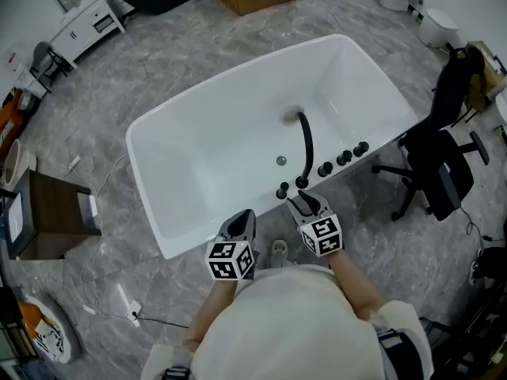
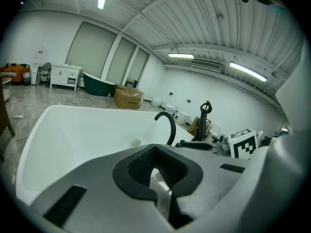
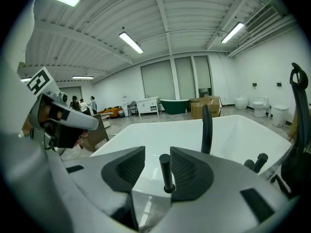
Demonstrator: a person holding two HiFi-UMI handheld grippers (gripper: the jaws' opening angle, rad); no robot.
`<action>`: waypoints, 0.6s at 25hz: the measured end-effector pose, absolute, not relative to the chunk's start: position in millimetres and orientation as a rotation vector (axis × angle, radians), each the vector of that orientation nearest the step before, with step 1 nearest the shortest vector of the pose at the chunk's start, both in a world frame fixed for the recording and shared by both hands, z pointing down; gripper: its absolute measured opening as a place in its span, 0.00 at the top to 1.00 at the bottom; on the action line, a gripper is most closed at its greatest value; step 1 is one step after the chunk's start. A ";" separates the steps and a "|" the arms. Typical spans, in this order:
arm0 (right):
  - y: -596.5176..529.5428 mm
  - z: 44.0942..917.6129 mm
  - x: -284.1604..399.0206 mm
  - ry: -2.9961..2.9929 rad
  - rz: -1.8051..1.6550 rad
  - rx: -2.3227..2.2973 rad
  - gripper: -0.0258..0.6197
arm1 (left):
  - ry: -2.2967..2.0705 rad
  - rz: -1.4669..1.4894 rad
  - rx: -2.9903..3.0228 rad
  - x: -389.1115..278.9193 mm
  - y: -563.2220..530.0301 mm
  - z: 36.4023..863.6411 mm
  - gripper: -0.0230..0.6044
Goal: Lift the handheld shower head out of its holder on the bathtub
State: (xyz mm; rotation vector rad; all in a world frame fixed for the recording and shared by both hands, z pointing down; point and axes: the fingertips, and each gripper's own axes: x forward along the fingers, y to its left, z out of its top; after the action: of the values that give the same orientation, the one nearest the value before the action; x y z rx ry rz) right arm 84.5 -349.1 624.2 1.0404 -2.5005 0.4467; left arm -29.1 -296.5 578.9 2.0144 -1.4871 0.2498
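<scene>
Showroom, grey floor (image 1: 158,62); white tub (image 1: 198,165) with its near rim right under both grippers. Shower head (image 3: 165,171) is seated upright in the holder (image 3: 168,188) on that rim, long axis vertical, beside the spout (image 3: 206,130) base. Right gripper (image 3: 157,152) is the nearer one. Its jaws are spread, and the stem is framed in the gap, hard by the right-hand jaw, with no pinch seen. Whether the stem is already between the jaws or just ahead of the tips cannot be told. Left gripper (image 2: 155,149) is pressed together, empty, off to the left over the rim. Judged next: stem to be clamped, then drawn straight up along its axis.
</scene>
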 end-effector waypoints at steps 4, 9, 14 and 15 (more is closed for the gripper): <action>-356.8 648.5 82.5 -2.476 0.456 0.992 0.68 | -1.504 0.258 1.982 -26.7 -302.0 582.2 0.93; -366.4 680.8 74.9 -2.447 0.496 0.962 0.65 | -1.520 0.260 1.956 -29.0 -308.0 585.7 0.93; -375.2 715.4 73.4 -2.381 0.530 0.978 0.63 | -1.532 0.277 1.938 -31.1 -307.5 590.2 0.93; -376.6 720.6 71.6 -2.372 0.535 0.977 0.63 | -1.533 0.281 1.931 -32.5 -306.5 591.7 0.93</action>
State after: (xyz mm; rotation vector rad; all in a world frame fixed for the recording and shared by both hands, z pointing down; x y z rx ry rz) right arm 71.6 -376.6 720.6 0.9771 -2.3724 0.5351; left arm -32.5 -306.5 591.7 1.9310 -1.5332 0.2811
